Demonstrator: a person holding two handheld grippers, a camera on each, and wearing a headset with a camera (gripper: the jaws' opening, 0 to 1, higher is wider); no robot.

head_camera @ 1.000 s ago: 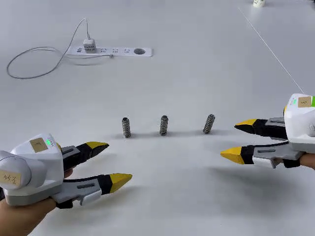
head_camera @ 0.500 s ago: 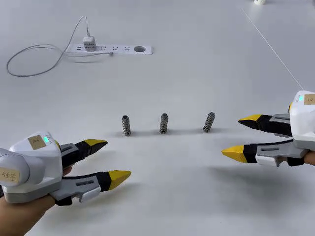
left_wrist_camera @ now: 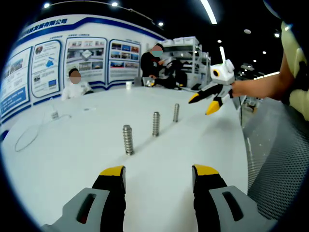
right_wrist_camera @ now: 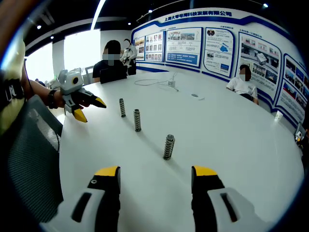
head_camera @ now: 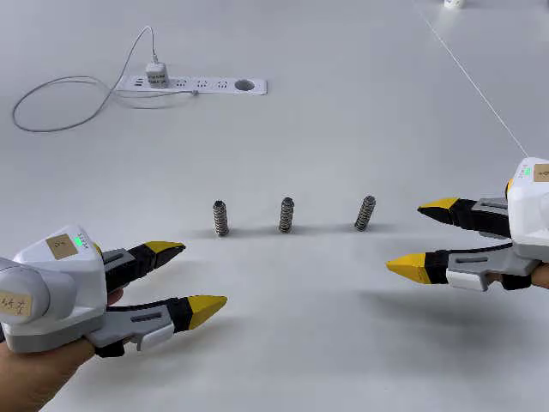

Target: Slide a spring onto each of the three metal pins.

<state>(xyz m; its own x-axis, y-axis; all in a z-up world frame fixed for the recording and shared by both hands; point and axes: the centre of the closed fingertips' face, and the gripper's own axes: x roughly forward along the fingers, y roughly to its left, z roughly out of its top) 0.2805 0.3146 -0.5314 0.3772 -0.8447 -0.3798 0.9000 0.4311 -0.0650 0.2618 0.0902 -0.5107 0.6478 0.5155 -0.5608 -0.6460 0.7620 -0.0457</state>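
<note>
The left white-and-grey gripper with yellow-tipped black jaws (head_camera: 197, 275) is hovering low over the white tabletop (head_camera: 343, 129), jaws spread and pointing right. The matching right gripper (head_camera: 409, 237) is facing it, its jaws likewise spread. Between them, three grey coiled metal springs (head_camera: 286, 215) are standing upright in a row, apart from both.

We see a white power strip (head_camera: 190, 87) lying far back on the pale surface (head_camera: 343, 129), a charger (head_camera: 155, 74) plugged in, a cable (head_camera: 60, 80) looping leftward.
</note>
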